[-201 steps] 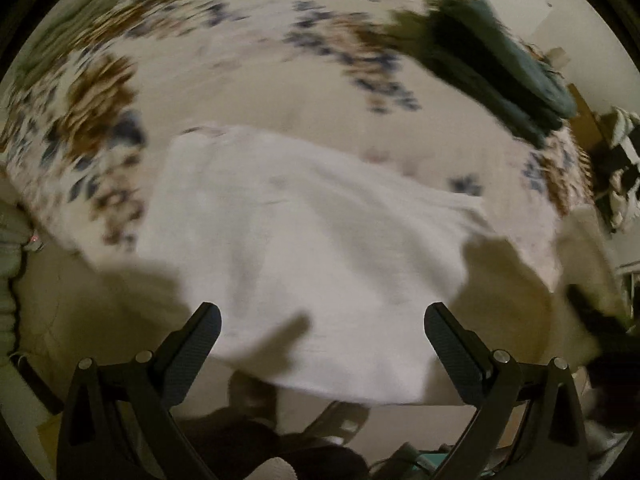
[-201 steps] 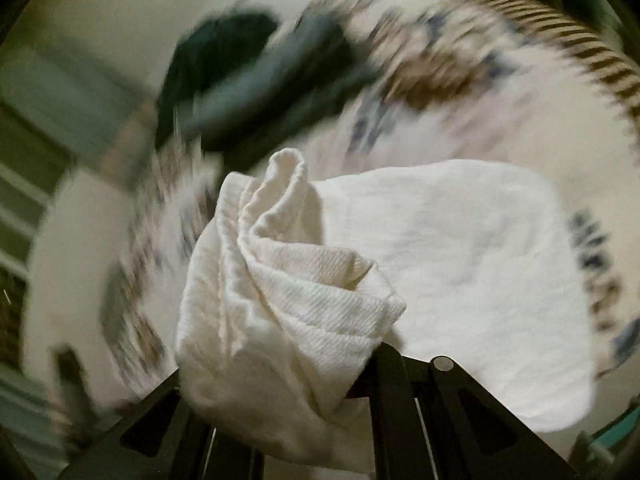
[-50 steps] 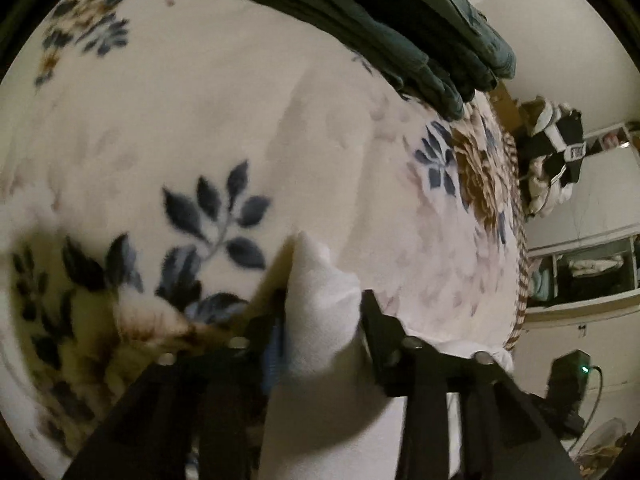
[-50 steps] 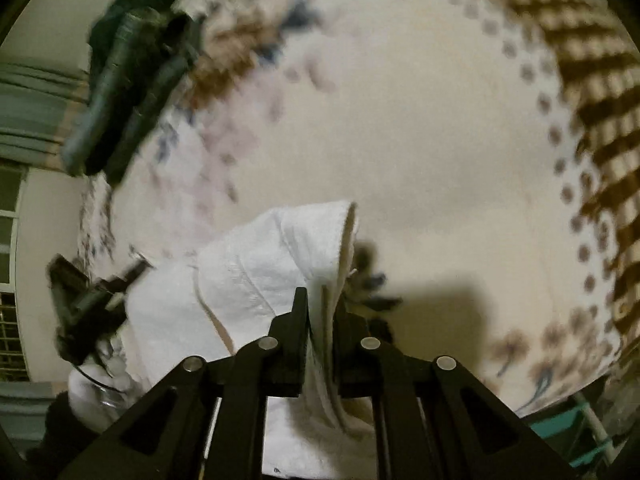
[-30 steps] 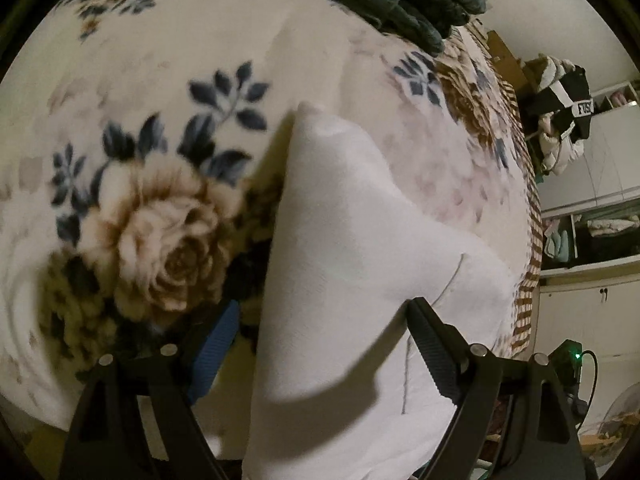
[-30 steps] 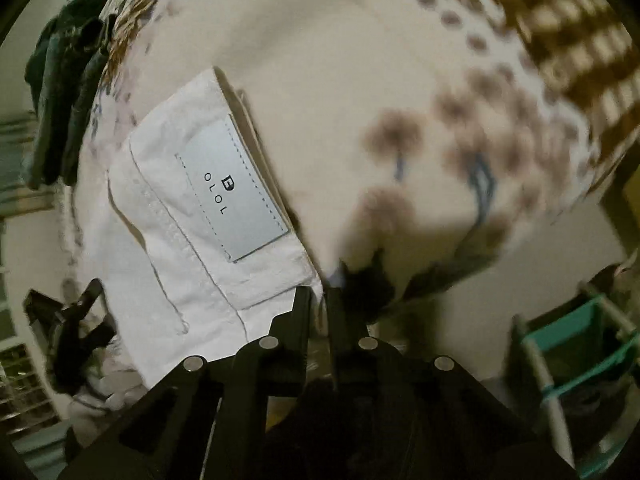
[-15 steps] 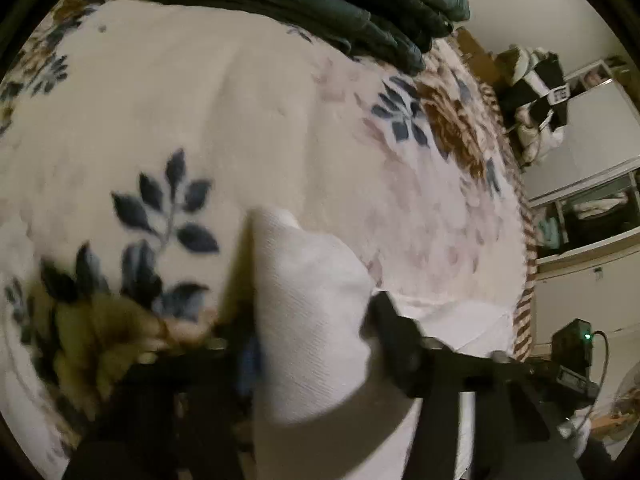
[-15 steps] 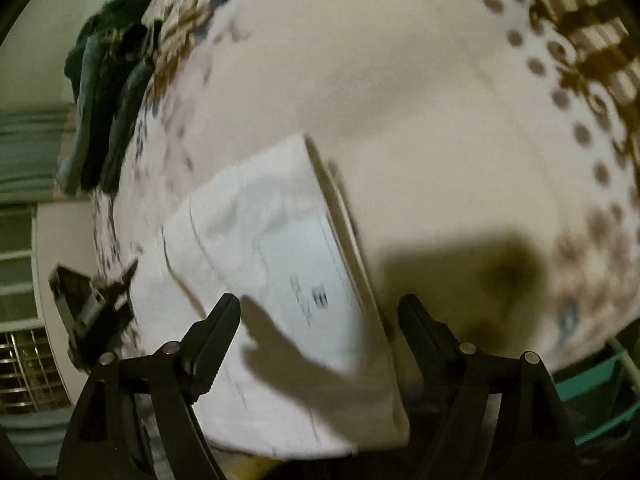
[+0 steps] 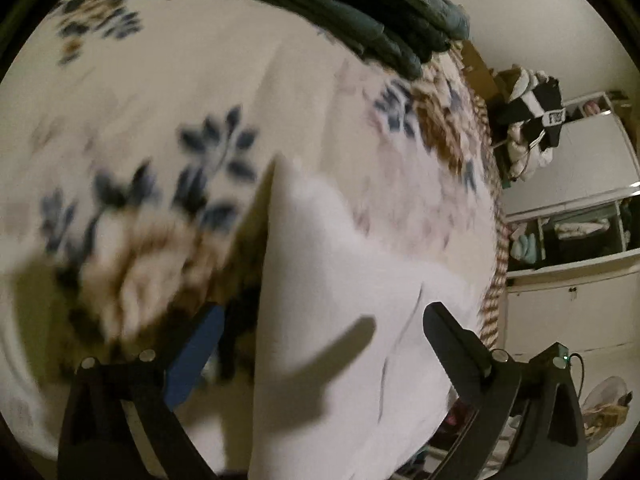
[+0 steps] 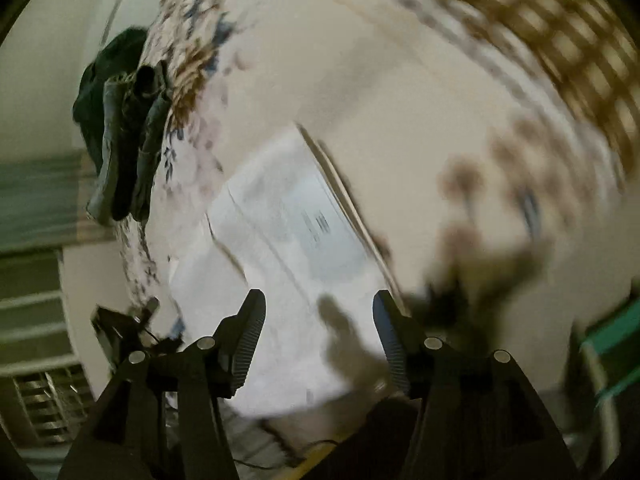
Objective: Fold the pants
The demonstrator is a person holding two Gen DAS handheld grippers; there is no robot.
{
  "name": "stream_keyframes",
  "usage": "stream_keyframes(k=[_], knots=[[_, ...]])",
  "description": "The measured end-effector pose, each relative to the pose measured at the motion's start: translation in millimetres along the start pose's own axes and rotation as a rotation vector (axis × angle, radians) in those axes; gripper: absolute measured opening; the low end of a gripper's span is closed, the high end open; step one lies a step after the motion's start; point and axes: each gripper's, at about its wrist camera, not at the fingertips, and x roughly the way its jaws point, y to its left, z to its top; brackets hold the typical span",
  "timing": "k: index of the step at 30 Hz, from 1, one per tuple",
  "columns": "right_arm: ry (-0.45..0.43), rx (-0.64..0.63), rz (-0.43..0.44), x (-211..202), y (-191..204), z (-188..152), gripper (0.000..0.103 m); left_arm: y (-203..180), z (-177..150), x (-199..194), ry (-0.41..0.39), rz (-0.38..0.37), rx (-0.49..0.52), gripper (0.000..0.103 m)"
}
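The folded white pants point(image 9: 340, 320) lie on the floral blanket point(image 9: 160, 100) near the bed's edge. In the right wrist view the pants point(image 10: 280, 248) show a pale brand label on top. My left gripper point(image 9: 320, 332) is open, its fingers spread on either side of the pants' near end without gripping. My right gripper point(image 10: 320, 320) is open just above the pants' near corner. Both views are blurred by motion.
A pile of dark green folded clothes point(image 9: 360, 12) lies at the far side of the bed; it also shows in the right wrist view point(image 10: 120, 128). Shelves and a heap of clothes point(image 9: 532, 120) stand to the right. A teal rack point(image 10: 612, 352) stands by the bed's edge.
My left gripper opened and let go of the pants' corner. My right gripper, open half a second ago, has drawn back slightly. The pants lie flat on the blanket.
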Motion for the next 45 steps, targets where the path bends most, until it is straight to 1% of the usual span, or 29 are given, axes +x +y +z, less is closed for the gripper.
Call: stream_keyframes(k=[1, 3, 4, 6, 7, 8, 10, 12, 15, 16, 18, 21, 22, 25, 26, 27, 30, 32, 33, 34, 35, 37, 40, 42, 43, 45], knots=[[0.024, 0.029, 0.013, 7.2, -9.7, -12.0, 0.059, 0.9, -9.9, 1.1, 0.009, 0.008, -0.008, 0.102], [0.062, 0.061, 0.023, 28.9, -16.1, -28.2, 0.059, 6.7, -28.7, 8.1, 0.037, 0.002, -0.041, 0.102], [0.068, 0.091, 0.045, 43.1, -22.9, -37.0, 0.059, 10.1, -35.5, 13.1, 0.052, -0.004, -0.063, 0.102], [0.067, 0.120, 0.120, 63.0, -27.6, -43.8, 0.059, 17.2, -46.5, 26.0, 0.088, 0.004, -0.106, 0.102], [0.050, 0.123, 0.148, 73.5, -26.9, -46.3, 0.059, 18.2, -49.3, 29.1, 0.091, 0.014, -0.105, 0.102], [0.035, 0.113, 0.160, 79.7, -25.0, -47.3, 0.059, 15.0, -51.7, 30.3, 0.078, 0.031, -0.076, 0.102], [-0.005, 0.104, 0.152, 88.7, -20.3, -49.1, 0.061, 5.9, -52.8, 33.6, 0.075, 0.072, -0.015, 0.102], [-0.027, 0.106, 0.161, 95.4, -16.8, -49.3, 0.061, 0.3, -53.4, 37.6, 0.079, 0.090, 0.010, 0.103], [-0.056, 0.104, 0.192, 89.1, -19.3, -56.7, 0.061, -0.7, -52.2, 39.9, 0.083, 0.096, 0.024, 0.103], [-0.072, 0.094, 0.198, 87.4, -12.9, -55.9, 0.061, 0.4, -51.8, 40.2, 0.084, 0.094, 0.026, 0.103], [-0.089, 0.078, 0.197, 84.8, -5.3, -55.2, 0.061, -0.3, -51.7, 40.7, 0.085, 0.092, 0.026, 0.103], [-0.091, 0.061, 0.161, 91.5, 1.0, -51.0, 0.061, 0.4, -52.4, 40.0, 0.085, 0.091, 0.027, 0.103], [-0.094, 0.069, 0.171, 94.1, -0.5, -50.1, 0.062, 0.6, -52.3, 39.8, 0.084, 0.091, 0.025, 0.103], [-0.096, 0.060, 0.170, 102.6, 12.0, -42.0, 0.064, 1.2, -51.8, 38.4, 0.081, 0.083, 0.020, 0.103], [-0.093, 0.050, 0.170, 99.5, 11.2, -40.4, 0.064, 2.4, -52.6, 38.3, 0.079, 0.080, 0.017, 0.103], [-0.092, 0.036, 0.181, 96.2, 12.9, -37.7, 0.064, 2.2, -52.7, 38.9, 0.077, 0.076, 0.012, 0.103], [-0.097, -0.037, 0.263, 90.0, 38.8, -34.0, 0.064, 5.8, -53.0, 38.0, 0.075, 0.062, 0.000, 0.103], [-0.099, -0.080, 0.224, 87.0, 47.1, -34.0, 0.064, 8.8, -52.1, 38.2, 0.073, 0.048, -0.012, 0.103], [-0.096, -0.082, 0.201, 89.3, 46.6, -33.3, 0.064, 10.2, -51.5, 38.4, 0.071, 0.036, -0.019, 0.103], [-0.086, -0.072, 0.154, 94.6, 41.5, -32.4, 0.064, 12.0, -50.7, 38.6, 0.067, 0.026, -0.030, 0.103], [-0.079, -0.062, 0.129, 97.4, 36.8, -32.3, 0.064, 14.1, -50.4, 38.0, 0.059, 0.016, -0.041, 0.103], [-0.079, -0.048, 0.131, 94.1, 19.7, -34.5, 0.064, 17.5, -48.7, 37.3, 0.046, 0.002, -0.059, 0.103], [-0.089, -0.060, 0.127, 90.1, 14.6, -39.9, 0.064, 19.8, -46.1, 37.9, 0.036, -0.019, -0.068, 0.103], [-0.082, -0.049, 0.133, 95.4, 13.2, -38.8, 0.065, 19.4, -45.0, 37.9, 0.032, -0.031, -0.063, 0.103], [-0.083, -0.041, 0.146, 98.6, 15.3, -36.6, 0.066, 18.7, -44.4, 38.4, 0.028, -0.036, -0.057, 0.103], [-0.082, -0.039, 0.174, 103.0, 20.1, -31.5, 0.077, 14.6, -42.8, 39.0, 0.023, -0.048, -0.042, 0.103]])
